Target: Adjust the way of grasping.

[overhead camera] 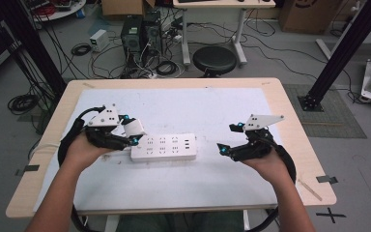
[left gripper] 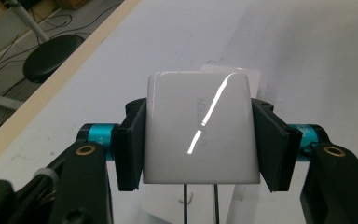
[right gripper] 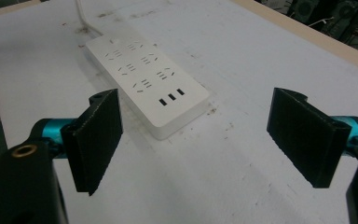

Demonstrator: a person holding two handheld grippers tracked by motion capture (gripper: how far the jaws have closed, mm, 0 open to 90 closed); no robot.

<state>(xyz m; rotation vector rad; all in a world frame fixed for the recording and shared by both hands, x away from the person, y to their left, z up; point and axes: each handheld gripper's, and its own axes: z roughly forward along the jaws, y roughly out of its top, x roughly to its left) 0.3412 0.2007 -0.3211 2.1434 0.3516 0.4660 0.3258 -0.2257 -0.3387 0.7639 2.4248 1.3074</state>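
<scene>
My left gripper (overhead camera: pixel 129 133) pinches a charger (left gripper: pixel 199 128) above the power strip's (overhead camera: pixel 164 147) left end; right gripper (overhead camera: pixel 231 137) gapes.

The table (overhead camera: pixel 290 125) has a pale wooden top, and a white sheet (overhead camera: pixel 207 108) with scattered dark smudges covers nearly all of it, leaving the wood bare along the edges. A white power strip (overhead camera: pixel 164 147) lies flat on the sheet between the two claws. Its left end is just beside the left claw (overhead camera: pixel 131 134), and its right end, the one with three small slots, is a short way apart from the open right claw (overhead camera: pixel 228 140). Seen from the right claw, the strip's cord (right gripper: pixel 86 21) runs off its far end.
</scene>
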